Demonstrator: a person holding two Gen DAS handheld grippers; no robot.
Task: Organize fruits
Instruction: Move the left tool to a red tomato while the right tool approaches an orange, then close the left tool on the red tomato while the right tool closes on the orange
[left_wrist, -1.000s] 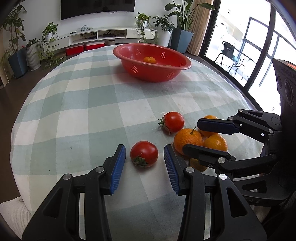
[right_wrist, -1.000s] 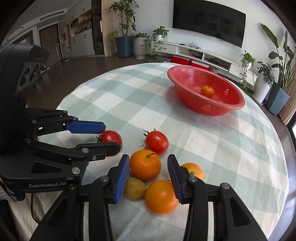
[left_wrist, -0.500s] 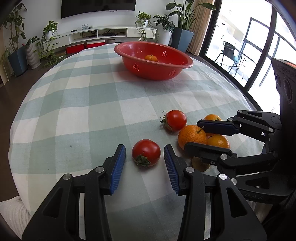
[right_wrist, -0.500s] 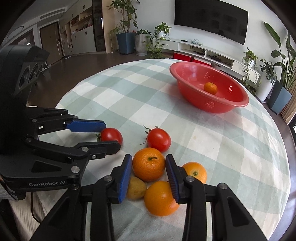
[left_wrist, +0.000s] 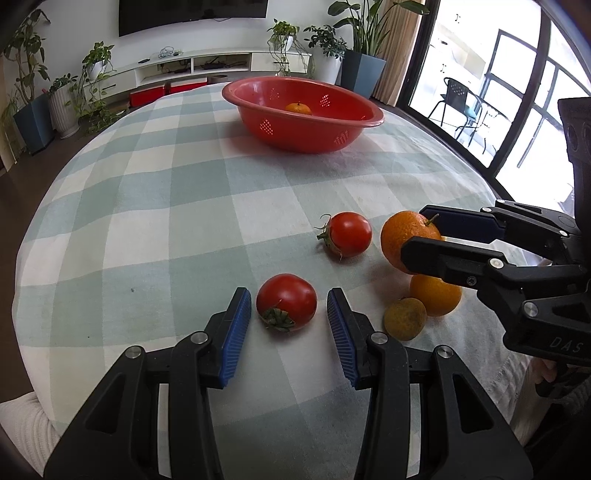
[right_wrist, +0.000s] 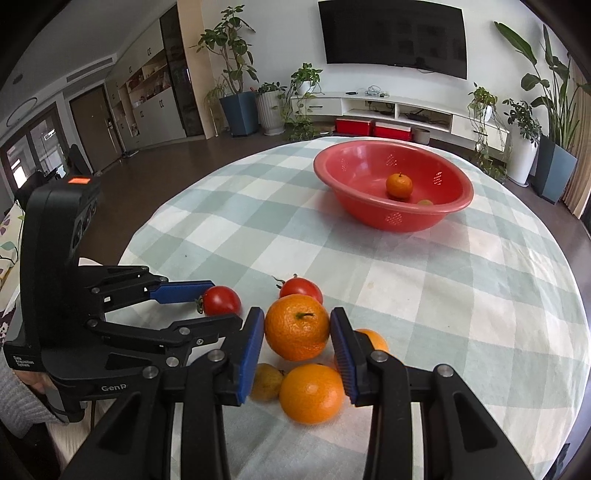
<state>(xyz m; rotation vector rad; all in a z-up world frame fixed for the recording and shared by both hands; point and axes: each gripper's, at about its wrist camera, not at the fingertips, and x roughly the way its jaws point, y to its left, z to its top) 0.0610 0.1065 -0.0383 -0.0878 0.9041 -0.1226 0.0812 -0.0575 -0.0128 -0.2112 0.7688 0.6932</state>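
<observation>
A red tomato (left_wrist: 286, 301) lies on the checked tablecloth between the blue pads of my left gripper (left_wrist: 288, 306), which is open with a small gap on each side. To its right, my right gripper (left_wrist: 415, 232) is shut on a large orange (left_wrist: 402, 229) and holds it just above the cloth. In the right wrist view this orange (right_wrist: 295, 328) sits squeezed between the pads of the right gripper (right_wrist: 297, 321), and the left gripper (right_wrist: 223, 301) straddles the tomato (right_wrist: 221, 300). A red bowl (left_wrist: 295, 136) at the far side holds a small orange (left_wrist: 298, 108).
A second tomato (left_wrist: 349, 233), another orange (left_wrist: 436, 295) and a small yellow-brown fruit (left_wrist: 405, 324) lie under and beside the lifted orange. One more orange (right_wrist: 373, 339) peeks out behind the right finger. The round table's edge runs close in front.
My right gripper closed on the large orange and lifted it slightly off the cloth, away from the other fruit. The left gripper stayed around the tomato.
</observation>
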